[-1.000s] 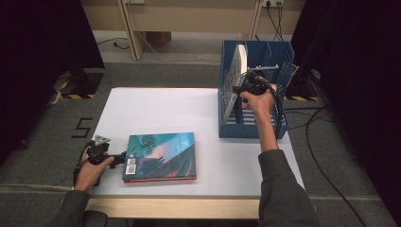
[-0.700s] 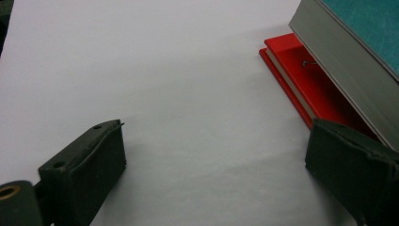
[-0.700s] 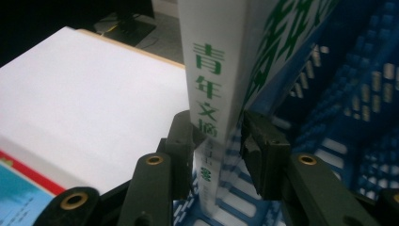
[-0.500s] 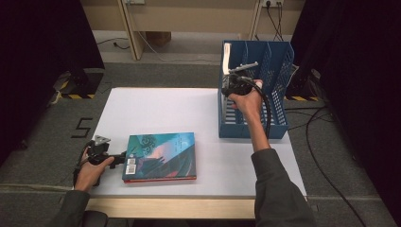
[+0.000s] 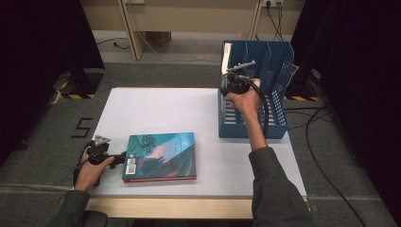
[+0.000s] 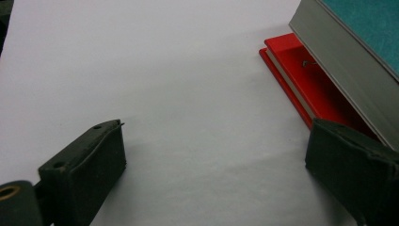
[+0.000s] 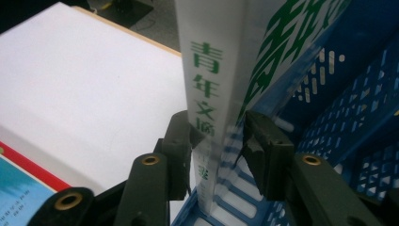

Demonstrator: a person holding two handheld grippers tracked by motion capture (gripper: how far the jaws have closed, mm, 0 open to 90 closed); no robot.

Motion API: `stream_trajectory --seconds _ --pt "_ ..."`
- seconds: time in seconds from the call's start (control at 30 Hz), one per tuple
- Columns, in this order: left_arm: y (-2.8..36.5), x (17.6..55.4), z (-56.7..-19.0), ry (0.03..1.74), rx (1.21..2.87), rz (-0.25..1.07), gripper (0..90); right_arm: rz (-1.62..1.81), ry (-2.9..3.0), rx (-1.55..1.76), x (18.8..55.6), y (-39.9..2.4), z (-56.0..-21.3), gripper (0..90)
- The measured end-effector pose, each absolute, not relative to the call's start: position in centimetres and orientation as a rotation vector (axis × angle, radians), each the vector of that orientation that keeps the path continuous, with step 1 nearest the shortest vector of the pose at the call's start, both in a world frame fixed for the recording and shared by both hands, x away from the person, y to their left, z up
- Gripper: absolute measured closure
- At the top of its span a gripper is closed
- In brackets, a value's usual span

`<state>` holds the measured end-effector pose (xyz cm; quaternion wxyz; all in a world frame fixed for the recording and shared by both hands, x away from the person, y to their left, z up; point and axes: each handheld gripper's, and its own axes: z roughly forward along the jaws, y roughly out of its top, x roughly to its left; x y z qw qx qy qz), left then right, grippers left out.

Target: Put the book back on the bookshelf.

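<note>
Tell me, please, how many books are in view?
3. A teal book lies flat on a red book on the table; a white book stands in the blue rack, between the right gripper's jaws. More may be hidden.

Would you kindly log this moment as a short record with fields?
work: standing a white book in the blue rack
right tongs: astride the book's spine at the rack's left slot; the grip has just been loosening
left tongs: open, low on the table, beside the teal book
under teal book: red book
</note>
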<state>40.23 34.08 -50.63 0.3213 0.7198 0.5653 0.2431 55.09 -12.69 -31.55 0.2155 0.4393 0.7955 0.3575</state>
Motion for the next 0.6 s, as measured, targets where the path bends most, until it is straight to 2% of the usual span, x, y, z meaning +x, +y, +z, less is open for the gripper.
stream_trajectory --seconds 0.6 --pt "34.06 40.23 -50.64 1.486 1.887 0.638 4.3 1.037 2.172 1.294 54.84 -13.74 -31.33 45.0"
